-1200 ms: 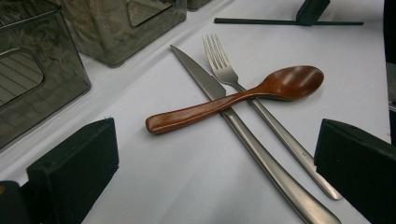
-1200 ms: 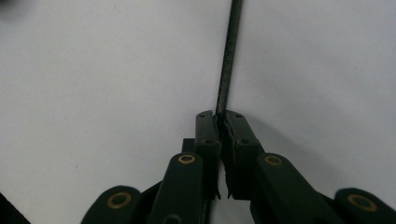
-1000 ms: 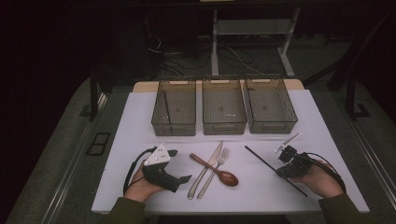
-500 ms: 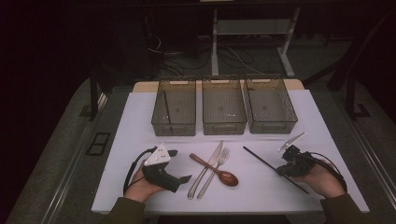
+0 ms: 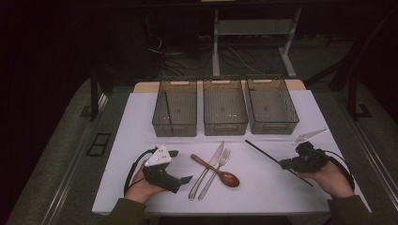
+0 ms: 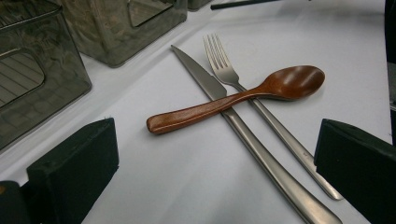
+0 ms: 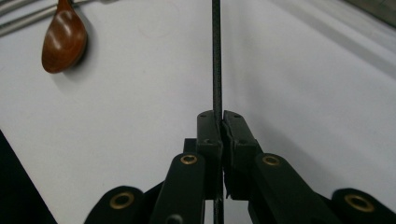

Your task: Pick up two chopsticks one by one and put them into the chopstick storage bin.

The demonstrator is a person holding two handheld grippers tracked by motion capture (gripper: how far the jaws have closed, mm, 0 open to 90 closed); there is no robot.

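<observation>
The right gripper (image 5: 285, 163), at the near right of the table (image 5: 263, 197), is clenched on a thin black chopstick (image 5: 263, 153). In the right gripper view its jaws are pressed together with the chopstick (image 7: 216, 56) pinched between the pads, running straight out ahead of them. From the high view the chopstick slants from the gripper toward the far left, its far tip ending just short of the right bin (image 5: 272, 105), and a short stretch of it sticks out on the near side of the gripper. Whether it touches the table cannot be told.

The left gripper (image 5: 180, 166) rests at the near left in the person's hand, released: in the left gripper view its two black jaws stand wide apart with nothing between them. Ahead of it lie a metal knife (image 6: 243, 135) and a metal fork (image 6: 261, 107) side by side, with a wooden spoon (image 6: 243, 95) lying across both, bowl to the right.

Three clear bins stand in a row at the far side of the table. The left bin (image 5: 174, 126) holds a dark stick leaning inside it; the middle bin (image 5: 225, 126) stands between the other two.
</observation>
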